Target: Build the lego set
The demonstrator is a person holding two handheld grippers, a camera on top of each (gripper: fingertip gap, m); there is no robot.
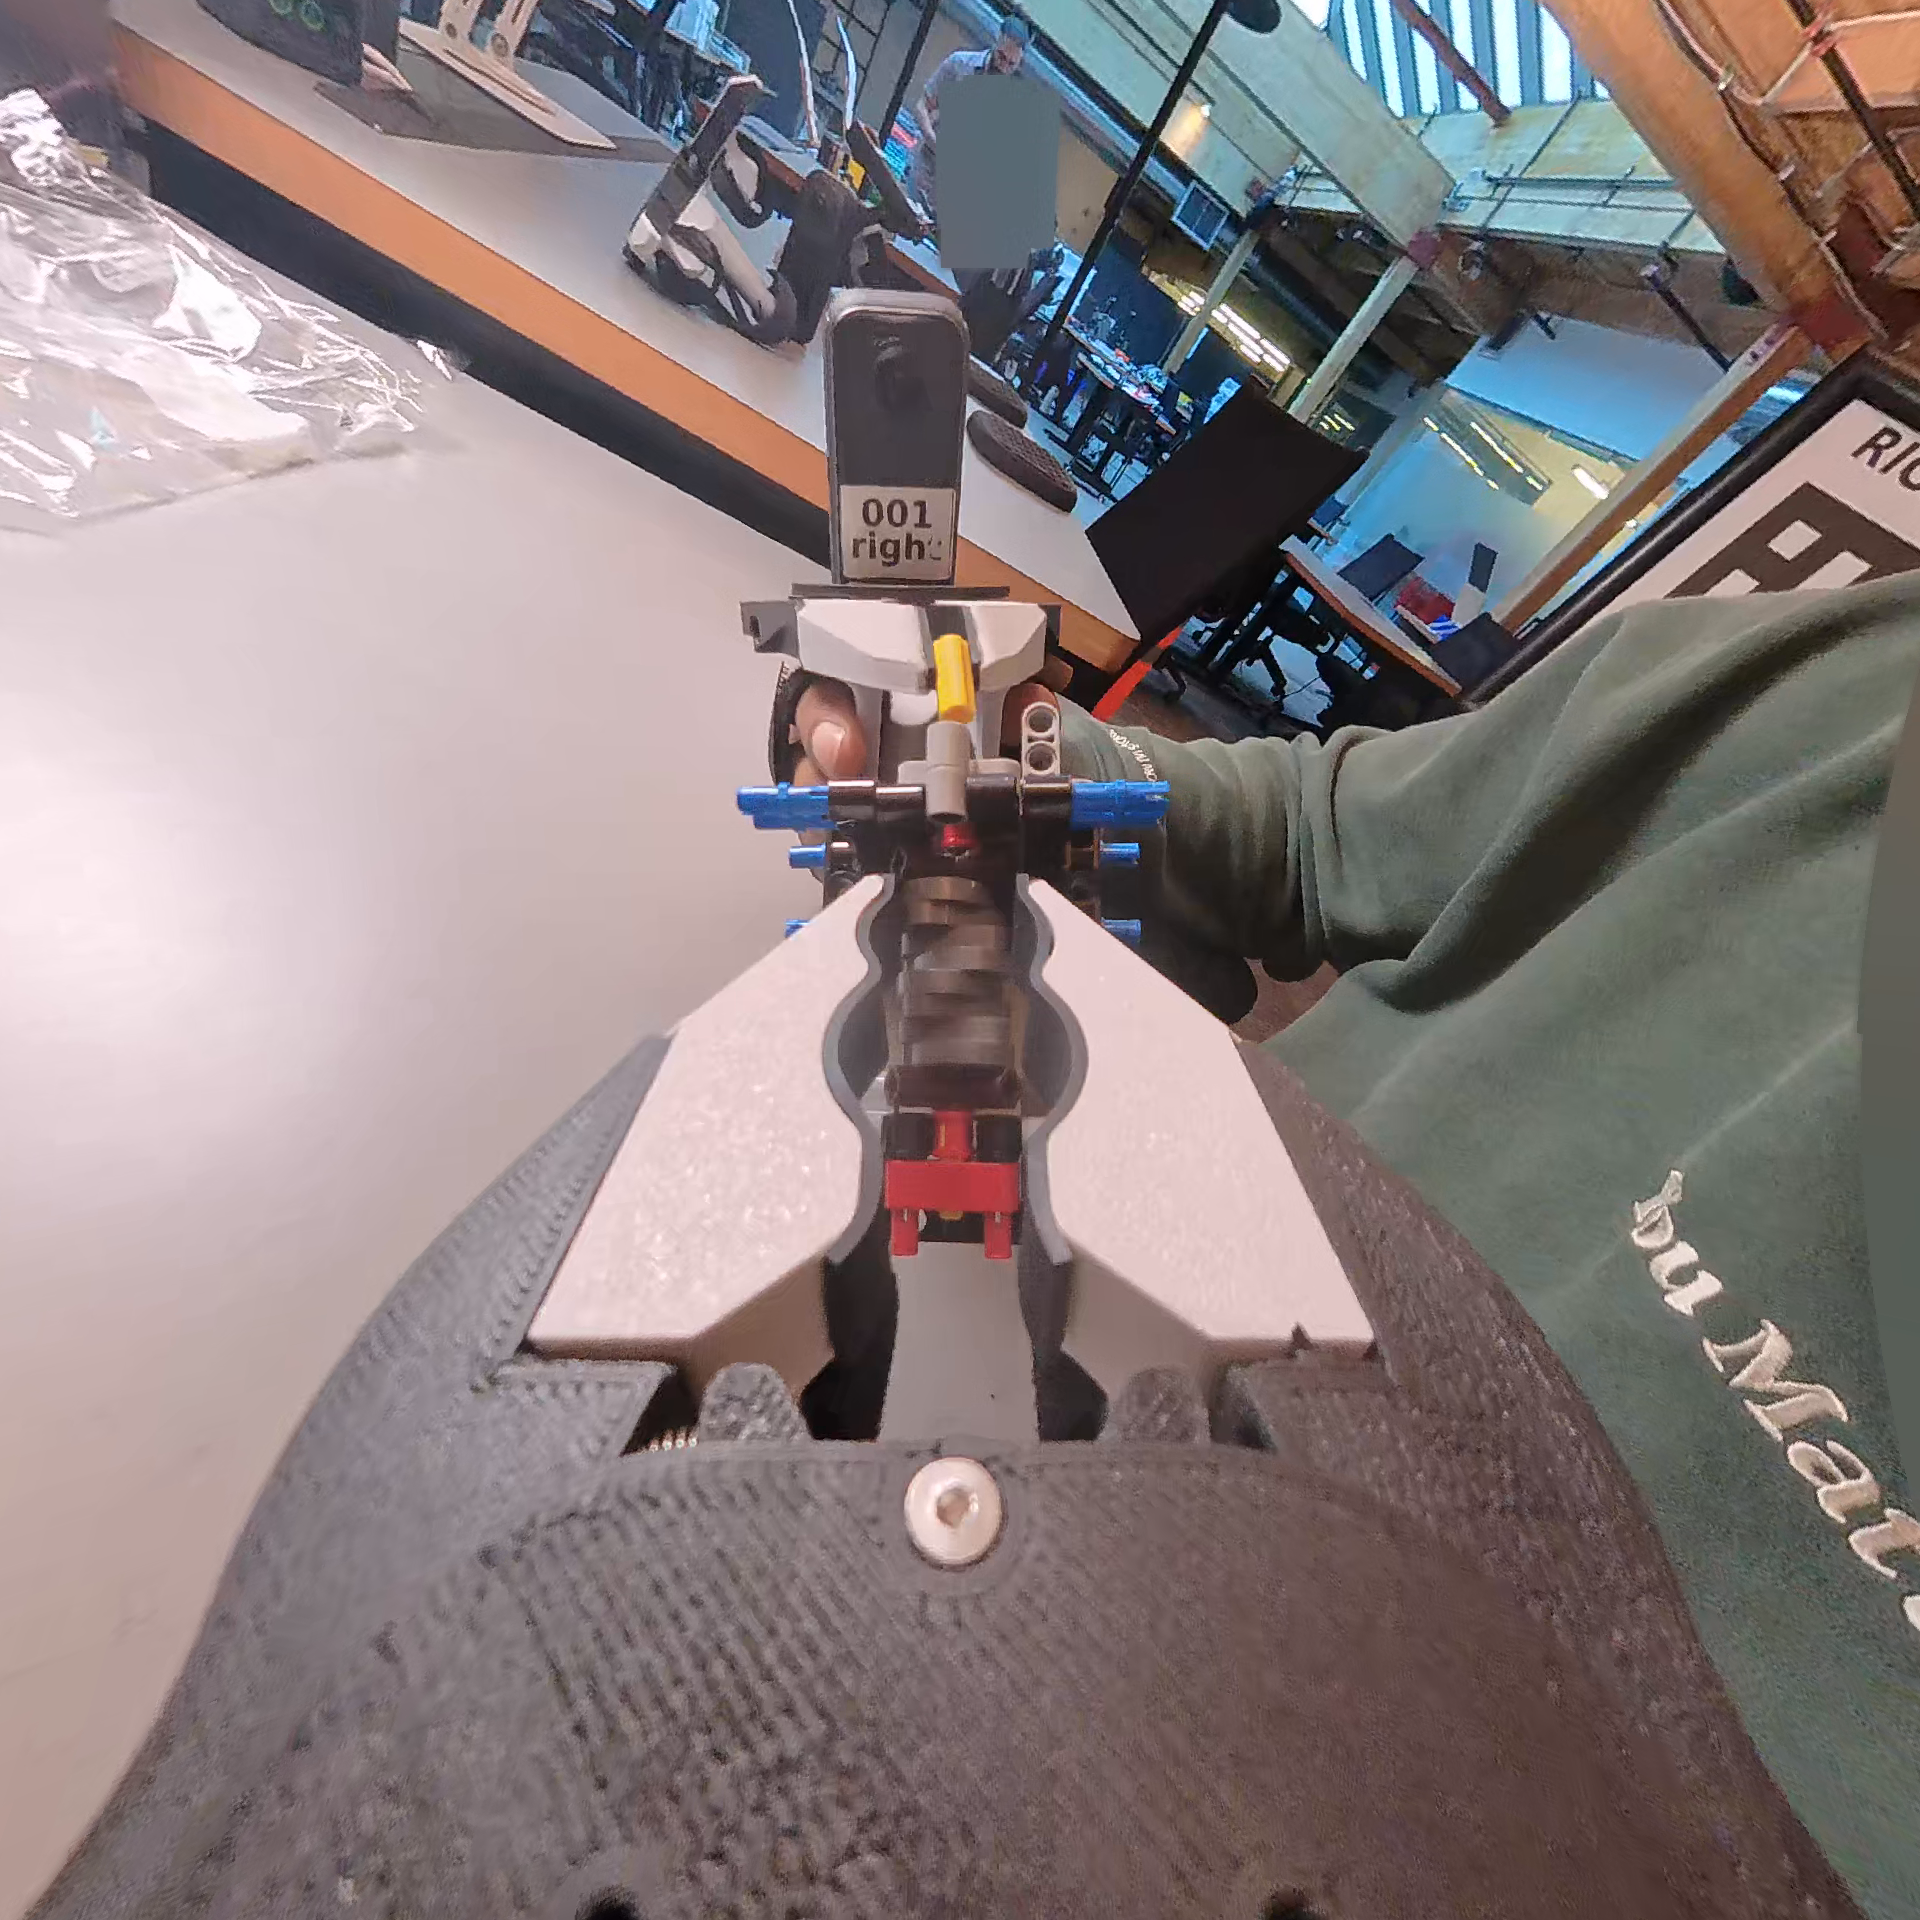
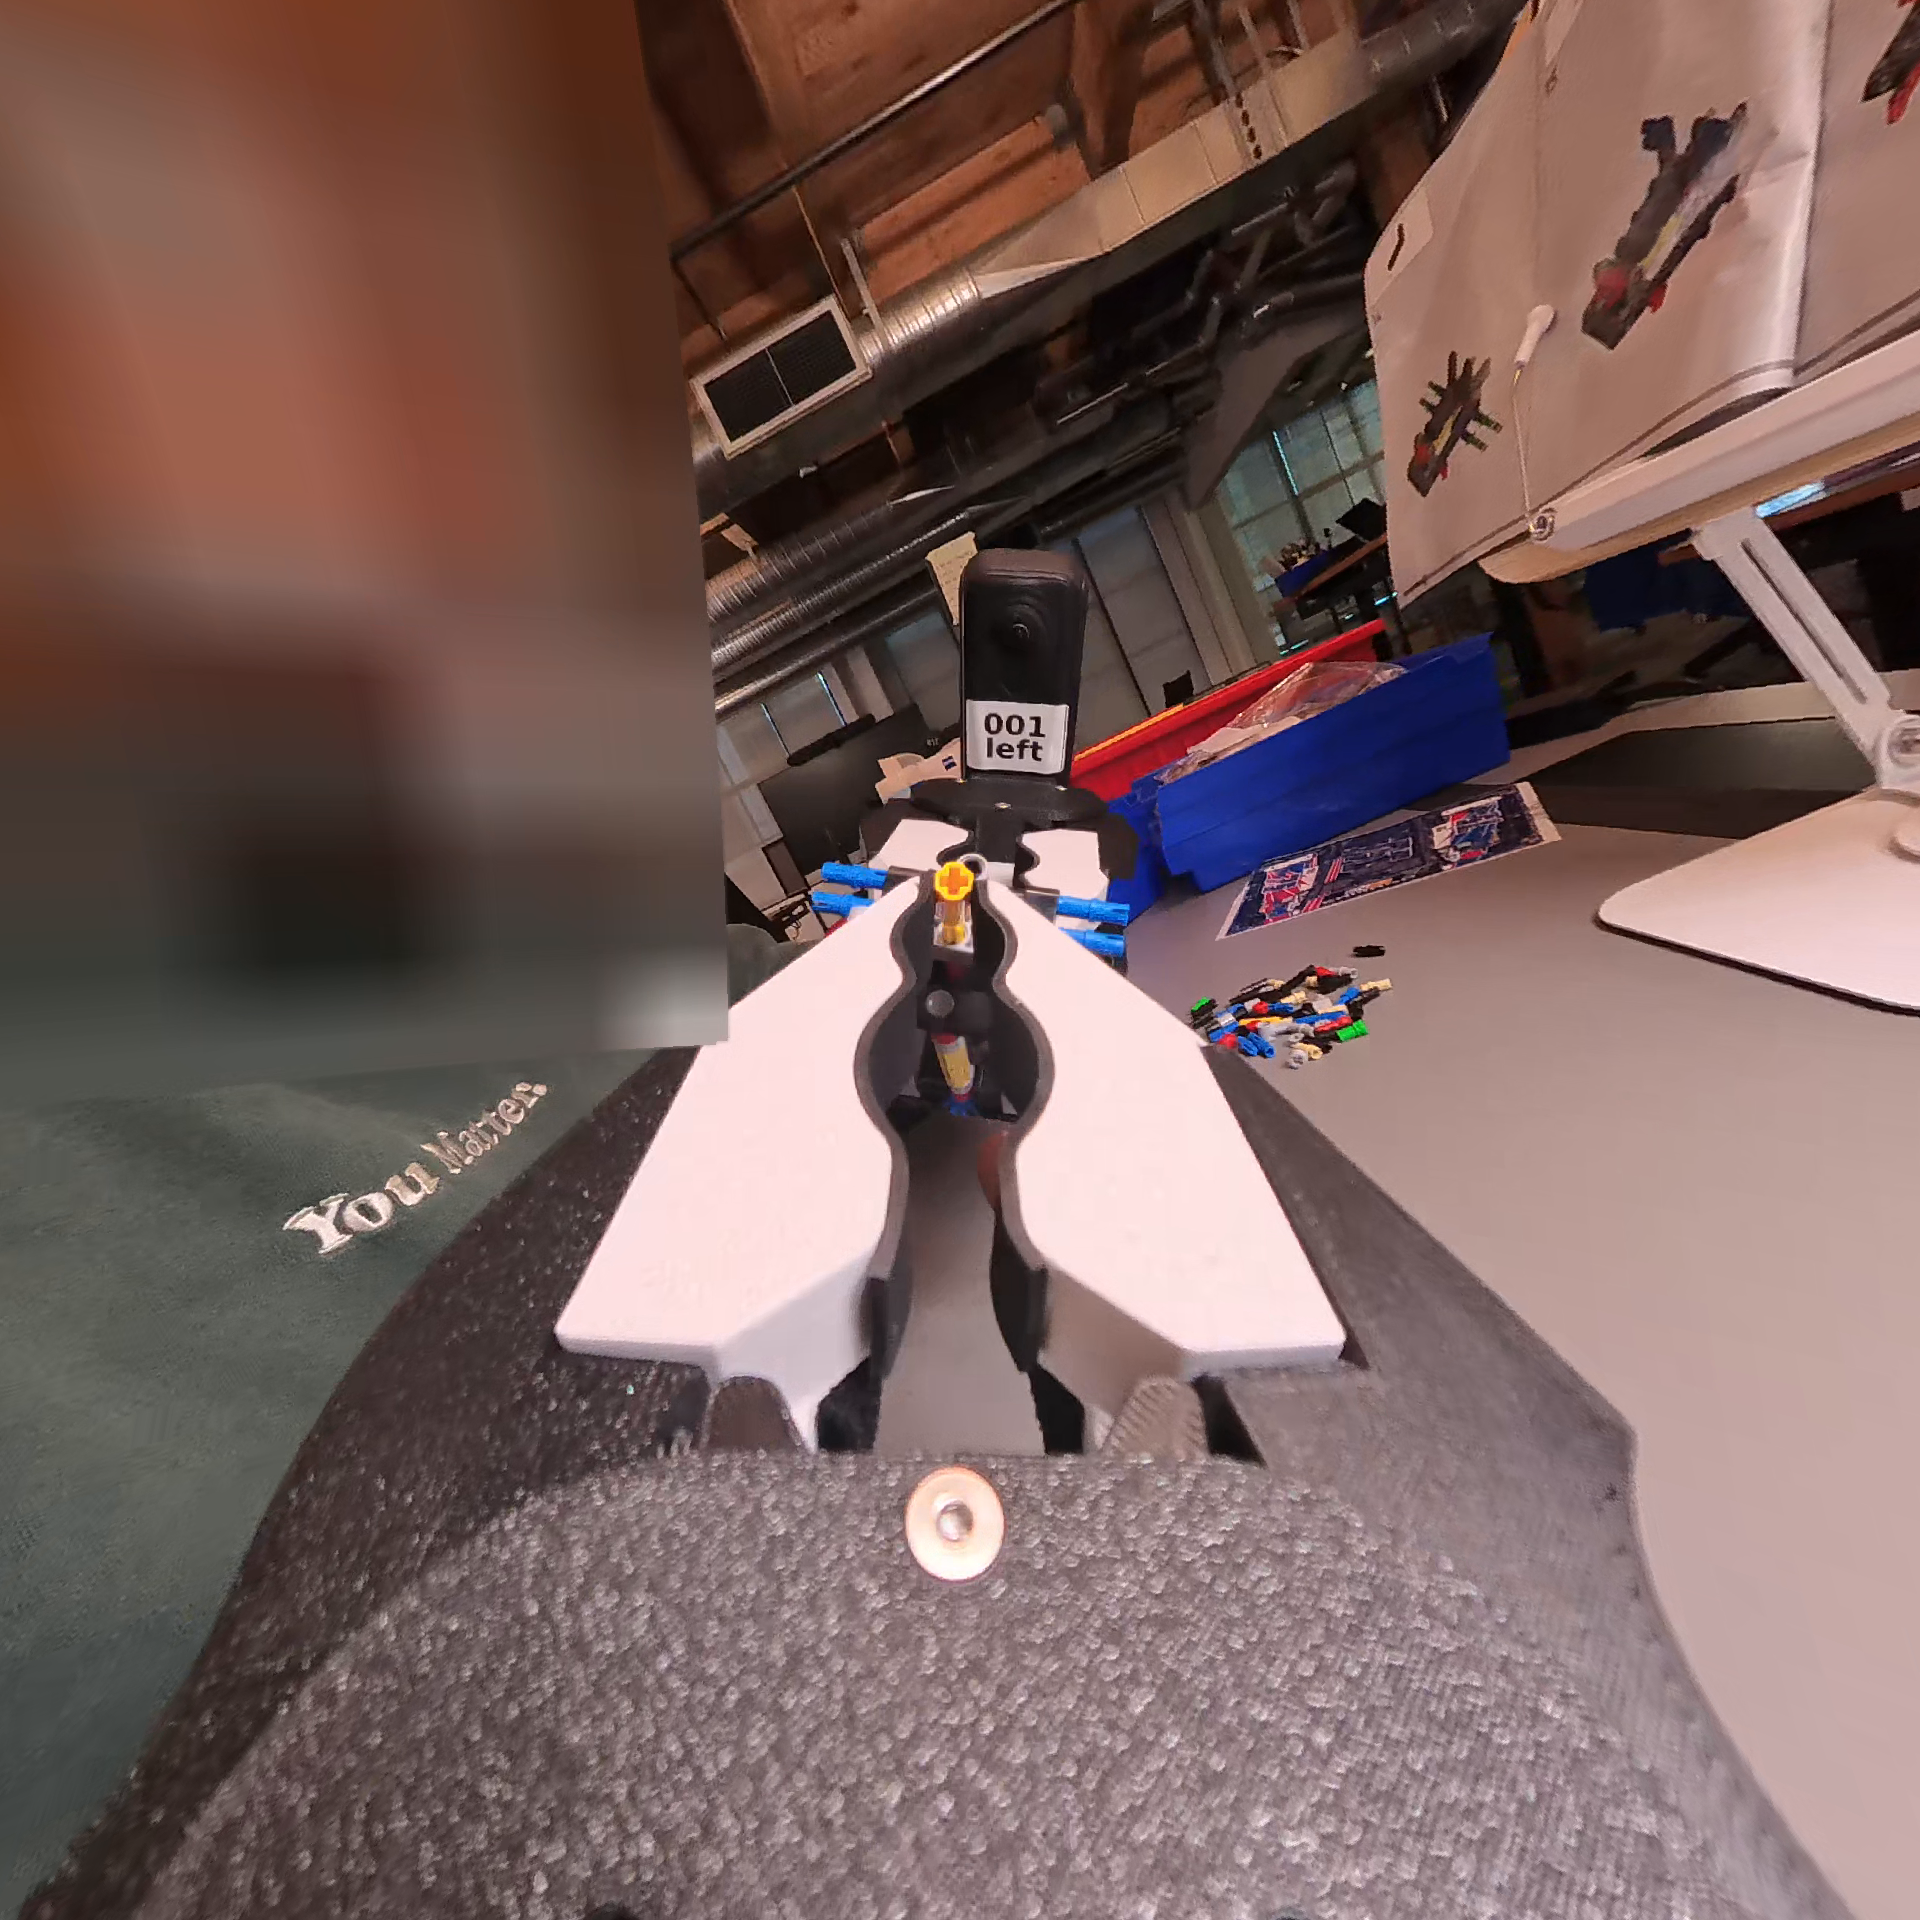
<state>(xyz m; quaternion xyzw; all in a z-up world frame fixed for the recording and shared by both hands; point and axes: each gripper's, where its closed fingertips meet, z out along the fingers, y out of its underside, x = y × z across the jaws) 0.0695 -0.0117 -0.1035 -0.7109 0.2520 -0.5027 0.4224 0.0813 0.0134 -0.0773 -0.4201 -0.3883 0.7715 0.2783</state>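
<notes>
Left tool [image 1: 948, 894] clamped on partial model [image 1: 948, 997]; right tool [image 2: 954, 896] clamped on yellow axle [image 2: 954, 883]. Build incomplete: loose parts [image 2: 1288, 1013] at 3 o'clock on counter [image 2: 1558, 1195].

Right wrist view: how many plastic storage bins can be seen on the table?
2: a blue bin at the far side, with plastic bags in it, and a red bin directly behind it. Others may be hidden.

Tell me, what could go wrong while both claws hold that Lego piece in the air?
The yellow pin in the right gripper looks barely pinched; it could slip or go in crooked. Pushing may twist the lego assembly in the left gripper, and its blue pins stick out unprotected.
</notes>
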